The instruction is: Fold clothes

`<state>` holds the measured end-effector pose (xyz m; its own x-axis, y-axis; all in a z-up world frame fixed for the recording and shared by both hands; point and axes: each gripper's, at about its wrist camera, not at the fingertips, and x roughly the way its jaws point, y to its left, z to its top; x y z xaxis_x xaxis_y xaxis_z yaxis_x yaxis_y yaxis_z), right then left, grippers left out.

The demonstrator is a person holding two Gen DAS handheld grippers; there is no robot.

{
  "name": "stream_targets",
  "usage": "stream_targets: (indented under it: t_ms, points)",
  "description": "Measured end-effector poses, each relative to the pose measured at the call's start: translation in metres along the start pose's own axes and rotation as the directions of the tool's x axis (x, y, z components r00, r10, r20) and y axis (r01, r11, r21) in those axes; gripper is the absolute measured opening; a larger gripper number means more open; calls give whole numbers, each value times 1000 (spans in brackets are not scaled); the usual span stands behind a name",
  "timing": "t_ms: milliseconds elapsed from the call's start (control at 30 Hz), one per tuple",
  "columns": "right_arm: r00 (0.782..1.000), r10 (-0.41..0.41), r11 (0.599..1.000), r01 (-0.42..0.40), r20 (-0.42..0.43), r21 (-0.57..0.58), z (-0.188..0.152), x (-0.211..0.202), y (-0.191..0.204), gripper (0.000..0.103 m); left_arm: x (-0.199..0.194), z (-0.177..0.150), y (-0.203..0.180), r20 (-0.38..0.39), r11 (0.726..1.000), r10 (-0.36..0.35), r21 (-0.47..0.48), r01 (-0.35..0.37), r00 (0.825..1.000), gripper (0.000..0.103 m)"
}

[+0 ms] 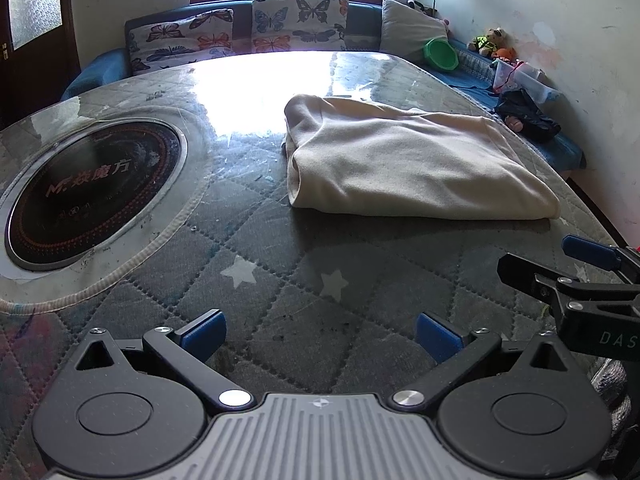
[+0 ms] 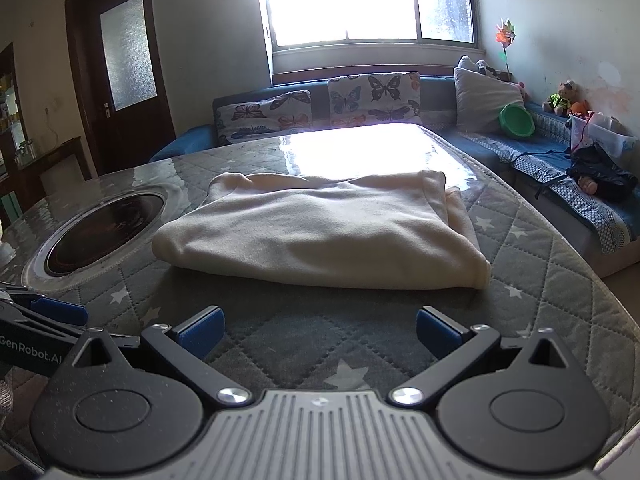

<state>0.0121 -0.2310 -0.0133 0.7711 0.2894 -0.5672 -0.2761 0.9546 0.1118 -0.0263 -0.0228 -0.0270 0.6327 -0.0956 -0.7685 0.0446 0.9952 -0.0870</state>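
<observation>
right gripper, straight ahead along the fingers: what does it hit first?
Probably the folded cream fleece garment. The right gripper is open and empty, with bare grey quilted star-print table cover between its fingers and the garment's near fold. Depth is uncertain; a downward tilt would meet the cover first.

Bright window (image 2: 368, 0) backlights room. Blue sofa (image 2: 560, 160) with butterfly cushions (image 2: 374, 94) below it. Dark door (image 2: 124, 72) left; white wall (image 1: 560, 20) right.

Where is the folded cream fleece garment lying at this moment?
The folded cream fleece garment lies on the quilted star-patterned table cover, right of the round black cooktop, ahead of both open grippers, untouched.
</observation>
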Motion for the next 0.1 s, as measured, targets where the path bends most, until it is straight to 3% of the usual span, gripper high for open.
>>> stream_targets:
  t_ms: [100]
  points:
    - [1000,-1,1000,1,5,-4,1,-1,0,103,-1,1,0,4,1000,0,1,0,1000,103]
